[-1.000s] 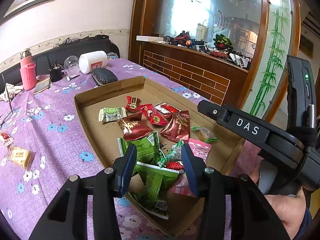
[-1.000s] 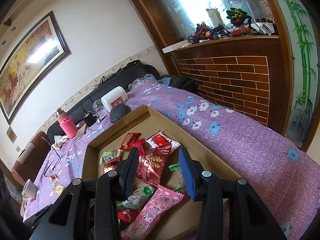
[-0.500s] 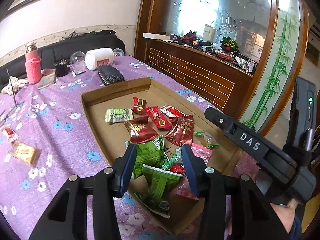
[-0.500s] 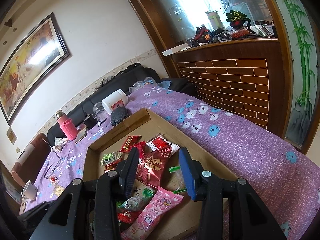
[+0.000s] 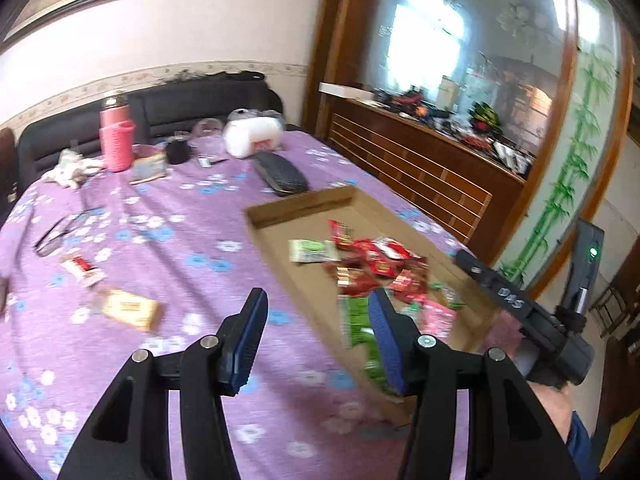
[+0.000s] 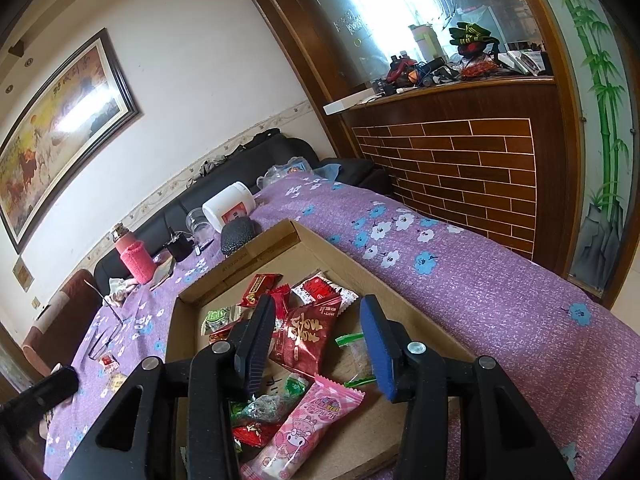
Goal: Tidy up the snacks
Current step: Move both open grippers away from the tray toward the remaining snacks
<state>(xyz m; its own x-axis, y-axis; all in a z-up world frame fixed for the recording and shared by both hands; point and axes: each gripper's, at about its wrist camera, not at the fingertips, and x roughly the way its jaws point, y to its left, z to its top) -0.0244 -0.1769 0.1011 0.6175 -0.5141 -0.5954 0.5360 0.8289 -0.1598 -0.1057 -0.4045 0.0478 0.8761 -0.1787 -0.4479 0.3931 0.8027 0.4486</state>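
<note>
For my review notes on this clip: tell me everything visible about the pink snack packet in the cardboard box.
The pink snack packet is a long, glossy plastic pillow pack with crimped ends, printed with a cartoon character and a label band. It looks sealed and lies flat, slanted, at the near end of the cardboard box, resting on the box floor and overlapping a clear-wrapped green sweet. It sits just below the open right gripper, which does not touch it. In the left wrist view it is only a blur.

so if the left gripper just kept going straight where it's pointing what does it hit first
Probably the purple flowered tablecloth: the open left gripper aims at bare cloth just left of the cardboard box, with the yellow snack packet further left. The frame is blurred, so depth is uncertain.
</note>
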